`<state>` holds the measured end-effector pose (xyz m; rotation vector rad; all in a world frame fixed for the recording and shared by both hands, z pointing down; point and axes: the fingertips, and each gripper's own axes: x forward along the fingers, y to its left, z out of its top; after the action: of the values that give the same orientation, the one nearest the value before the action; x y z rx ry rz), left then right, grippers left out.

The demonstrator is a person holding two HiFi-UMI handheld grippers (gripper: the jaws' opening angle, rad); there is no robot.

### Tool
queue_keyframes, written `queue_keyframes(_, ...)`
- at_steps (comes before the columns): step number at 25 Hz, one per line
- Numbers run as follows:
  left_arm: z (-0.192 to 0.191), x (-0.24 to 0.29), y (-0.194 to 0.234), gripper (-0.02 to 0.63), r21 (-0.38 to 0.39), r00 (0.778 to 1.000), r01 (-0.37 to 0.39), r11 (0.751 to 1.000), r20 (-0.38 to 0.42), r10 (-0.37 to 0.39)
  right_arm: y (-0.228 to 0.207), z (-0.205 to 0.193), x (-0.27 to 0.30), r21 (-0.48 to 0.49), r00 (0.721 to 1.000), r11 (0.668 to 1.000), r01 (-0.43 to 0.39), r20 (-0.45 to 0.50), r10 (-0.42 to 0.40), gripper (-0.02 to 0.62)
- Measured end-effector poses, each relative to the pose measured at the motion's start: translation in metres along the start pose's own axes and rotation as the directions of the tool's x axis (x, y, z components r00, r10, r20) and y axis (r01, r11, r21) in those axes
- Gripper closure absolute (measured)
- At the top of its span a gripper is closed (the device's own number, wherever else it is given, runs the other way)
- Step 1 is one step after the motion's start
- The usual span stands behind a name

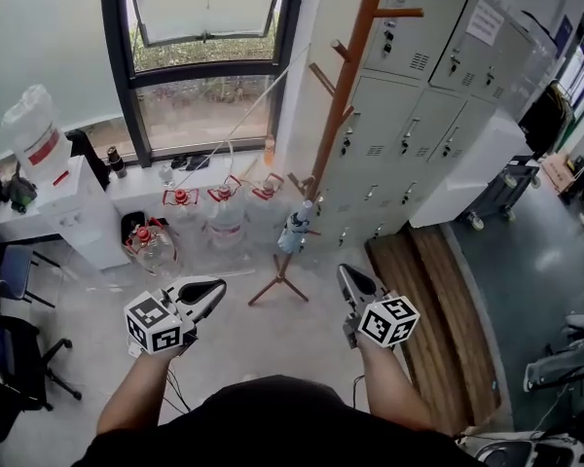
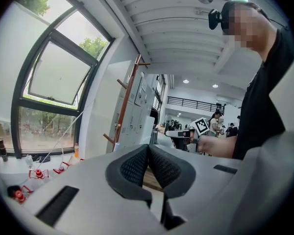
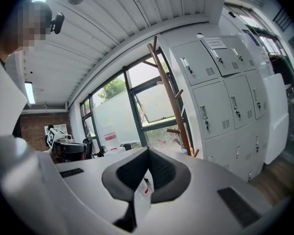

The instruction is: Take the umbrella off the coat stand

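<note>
A tall wooden coat stand (image 1: 339, 100) rises from the floor in front of the lockers. A folded light-blue and white umbrella (image 1: 294, 230) hangs from one of its low pegs, just above the stand's feet. My left gripper (image 1: 212, 293) is held low at the left and my right gripper (image 1: 349, 282) low at the right. Both are well short of the stand, shut and holding nothing. The left gripper view shows the stand (image 2: 127, 102) beyond the closed jaw tips (image 2: 148, 146). Past my right gripper (image 3: 147, 150), the stand (image 3: 169, 94) stands before the window.
Several large water jugs with red caps (image 1: 224, 210) sit on the floor under the window (image 1: 204, 76), left of the stand. Grey lockers (image 1: 423, 95) line the wall behind it. A white cabinet (image 1: 78, 212) and office chairs (image 1: 19, 358) are at left; a wooden platform (image 1: 419, 290) lies at right.
</note>
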<state>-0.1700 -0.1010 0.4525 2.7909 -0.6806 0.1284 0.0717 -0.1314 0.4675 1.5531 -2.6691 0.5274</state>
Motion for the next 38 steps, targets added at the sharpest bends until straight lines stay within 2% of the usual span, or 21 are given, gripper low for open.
queue_keyframes(7, -0.005, -0.005, 0.020, 0.584, -0.032, 1.000, -0.023, 0.999, 0.015, 0.023, -0.007, -0.011, 0.020, 0.010, 1.000, 1.000, 0.020, -0.018, -0.020, 0.581)
queue_keyframes(15, -0.001, 0.014, 0.049, 0.584, -0.042, 0.999, -0.041, 0.998, 0.005, 0.041, -0.043, -0.009, 0.050, 0.018, 0.997, 0.997, 0.069, -0.032, -0.068, 0.581)
queue_keyframes(24, 0.020, 0.065, 0.091, 0.584, -0.030, 0.999, -0.047, 0.998, 0.001, 0.047, -0.085, 0.012, 0.106, -0.009, 0.997, 0.997, 0.071, -0.033, -0.071, 0.581)
queue_keyframes(30, 0.012, 0.097, 0.117, 0.584, -0.054, 0.999, -0.036, 0.998, -0.024, 0.034, -0.119, 0.014, 0.142, -0.010, 0.995, 0.996, 0.086, -0.057, -0.086, 0.581)
queue_keyframes(38, 0.012, 0.121, 0.156, 0.584, -0.077, 0.998, -0.052, 0.996, -0.026, 0.050, -0.140, 0.013, 0.190, -0.079, 0.990, 0.993, 0.088, -0.103, -0.096, 0.581)
